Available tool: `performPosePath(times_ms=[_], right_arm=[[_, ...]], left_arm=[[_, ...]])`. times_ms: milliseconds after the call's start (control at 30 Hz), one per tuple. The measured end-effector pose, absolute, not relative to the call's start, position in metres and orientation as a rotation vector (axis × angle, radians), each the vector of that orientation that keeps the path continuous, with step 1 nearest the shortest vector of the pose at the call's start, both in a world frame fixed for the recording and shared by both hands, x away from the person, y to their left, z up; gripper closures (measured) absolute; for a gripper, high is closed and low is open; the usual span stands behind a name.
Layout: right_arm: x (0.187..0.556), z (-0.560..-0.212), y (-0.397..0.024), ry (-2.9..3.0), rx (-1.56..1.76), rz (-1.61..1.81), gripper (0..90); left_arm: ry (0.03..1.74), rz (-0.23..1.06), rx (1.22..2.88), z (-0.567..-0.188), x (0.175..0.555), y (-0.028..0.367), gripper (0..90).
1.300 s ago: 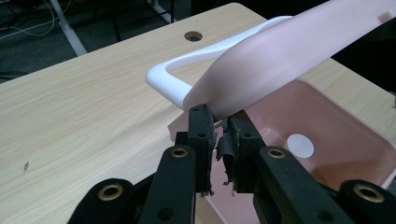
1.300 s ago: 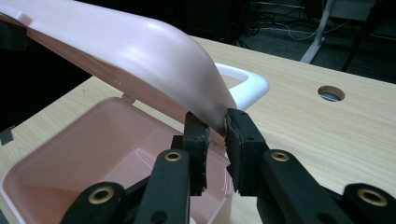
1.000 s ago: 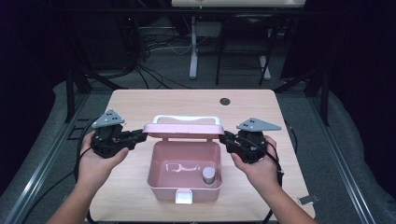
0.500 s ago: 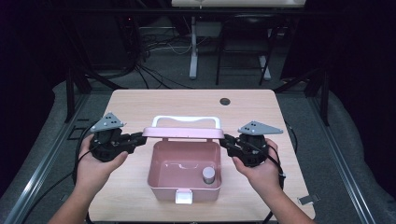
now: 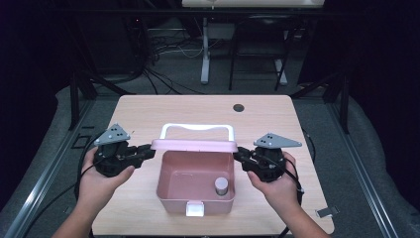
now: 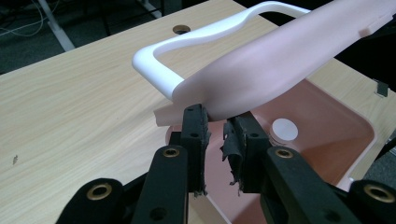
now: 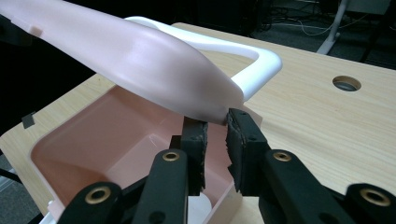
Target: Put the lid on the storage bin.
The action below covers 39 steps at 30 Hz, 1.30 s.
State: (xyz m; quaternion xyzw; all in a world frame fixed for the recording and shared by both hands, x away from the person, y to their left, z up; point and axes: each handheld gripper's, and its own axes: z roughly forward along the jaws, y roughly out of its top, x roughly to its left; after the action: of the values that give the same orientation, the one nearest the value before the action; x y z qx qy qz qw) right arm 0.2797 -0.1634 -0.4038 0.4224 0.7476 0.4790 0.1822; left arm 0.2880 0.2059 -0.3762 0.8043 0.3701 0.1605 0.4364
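Observation:
A pink box [image 5: 164, 184] stands open near the table's front edge, its pink lid [image 5: 193, 145] raised at the back and a white handle [image 5: 196, 128] behind it. A small capped bottle [image 5: 221, 186] stands inside. My left gripper [image 5: 152, 148] is at the lid's left end, my right gripper [image 5: 236, 152] at its right end. In the left gripper view the lid [image 6: 280, 60] has its rim between the tips of that gripper [image 6: 216, 116]; the jaws have just been opening, but the pads still touch it. The right gripper [image 7: 217, 122] pinches the lid [image 7: 140, 60] at its corner.
The wooden table [image 5: 148, 114] has a round hole [image 5: 238, 107] at the back right. A white latch [image 5: 194, 209] sticks out of the box's front. A small clip [image 5: 324, 212] lies by the table's right front corner. Stands and cables fill the dark floor behind.

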Motion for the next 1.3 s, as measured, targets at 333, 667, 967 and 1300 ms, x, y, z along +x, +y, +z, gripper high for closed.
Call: performPosePath(times_ms=[333,667,967,1300], right_arm=[[0.278,-0.412,-0.165,2.123,1.182,1.358,72.9],[0.279,-0.427,-0.174,2.145,1.197,1.341,64.0],[0.283,-0.439,-0.184,2.141,1.236,1.275,59.4],[0.286,-0.451,-0.186,2.133,1.293,1.248,55.7]], left_arm=[[0.909,0.390,1.996,-0.379,0.284,0.207,75.1],[0.898,0.392,1.987,-0.380,0.279,0.206,72.0],[0.886,0.380,1.991,-0.382,0.274,0.207,69.4],[0.887,0.374,1.986,-0.386,0.272,0.208,64.8]])
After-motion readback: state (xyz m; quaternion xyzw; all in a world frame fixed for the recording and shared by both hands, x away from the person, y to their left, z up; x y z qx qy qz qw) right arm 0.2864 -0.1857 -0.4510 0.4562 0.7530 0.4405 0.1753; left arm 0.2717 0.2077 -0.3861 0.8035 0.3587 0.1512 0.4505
